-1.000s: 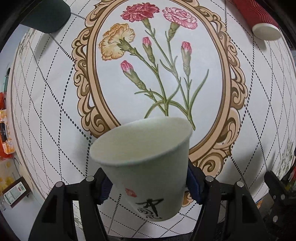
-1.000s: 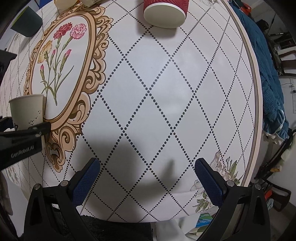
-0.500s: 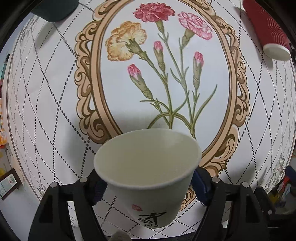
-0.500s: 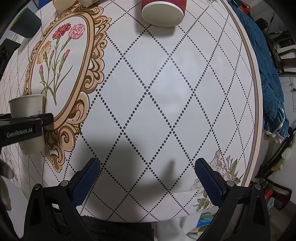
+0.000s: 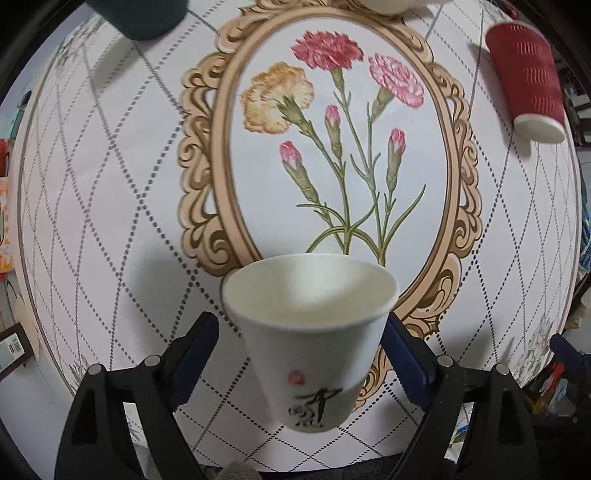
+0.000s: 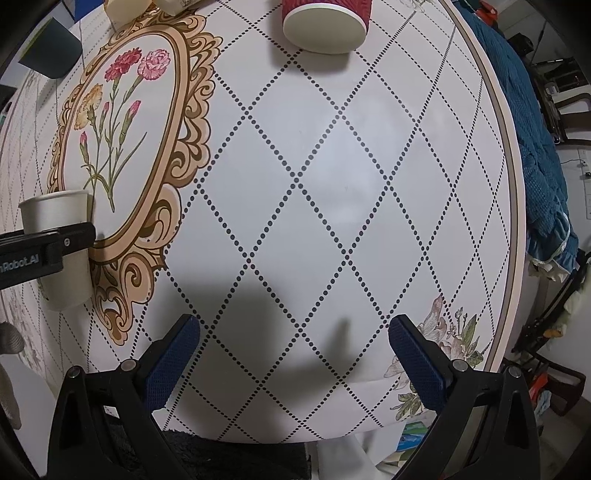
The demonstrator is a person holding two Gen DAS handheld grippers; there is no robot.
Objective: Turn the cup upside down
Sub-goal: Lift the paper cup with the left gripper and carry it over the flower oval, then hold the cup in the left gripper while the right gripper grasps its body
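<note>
A white paper cup (image 5: 314,332) with a black figure print stands upright, mouth up, on the table near its front edge. My left gripper (image 5: 299,350) is open around it: the left pad (image 5: 192,354) stands clear of the cup wall, the right pad (image 5: 404,358) is at or very near it. In the right wrist view the cup (image 6: 61,254) shows at the far left with the left gripper's finger (image 6: 48,247) across it. My right gripper (image 6: 293,362) is open and empty above the table's front part.
A red ribbed cup (image 5: 528,77) stands upside down at the back right, also in the right wrist view (image 6: 325,22). A dark green cup (image 5: 140,14) is at the back left. The round table's edge (image 6: 517,221) runs along the right, with a blue cloth (image 6: 535,129) beyond.
The left gripper's jaws have opened off the white cup, which now stands on the table. The left gripper drew back a little. The right gripper has not moved.
</note>
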